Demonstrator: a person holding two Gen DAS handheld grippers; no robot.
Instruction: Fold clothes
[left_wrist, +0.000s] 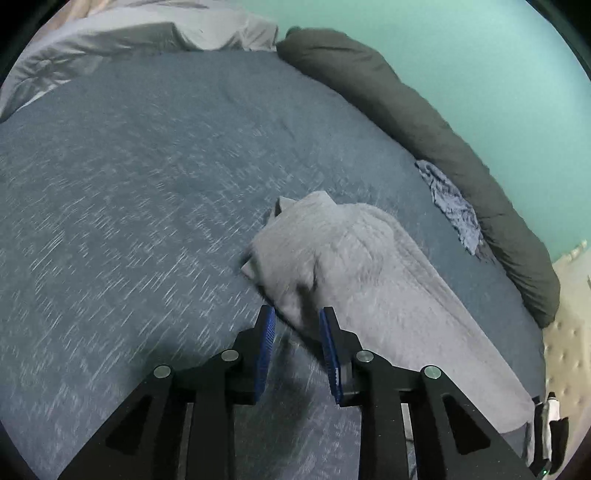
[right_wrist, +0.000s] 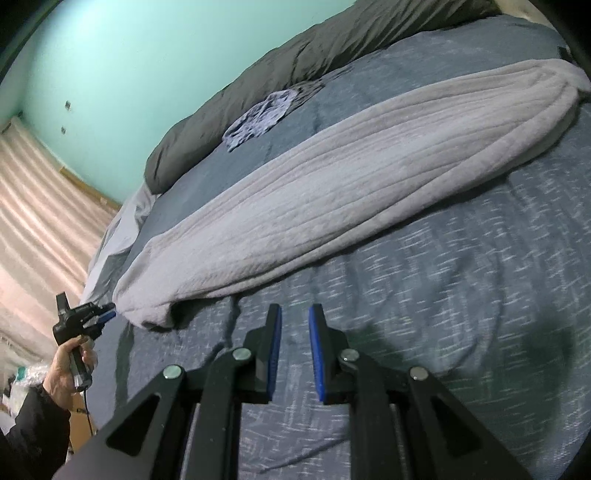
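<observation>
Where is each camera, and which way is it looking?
Left wrist: sits on the left gripper, looking down its fingers at one end of the grey garment on the blue bedspread.
Right wrist: sits on the right gripper, facing the garment's long side; the person's left hand shows.
Shared: garment, bedspread, dark duvet, green wall.

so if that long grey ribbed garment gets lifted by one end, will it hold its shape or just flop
Likely flop: the grey ribbed garment lies limp, following the blue bedspread, with soft rolled edges and a crumpled end. It looks thick and plush, so probably fairly heavy for cloth, and the far end may drag. The fuzzy ribbing should give the left tool decent grip, not slippery.
</observation>
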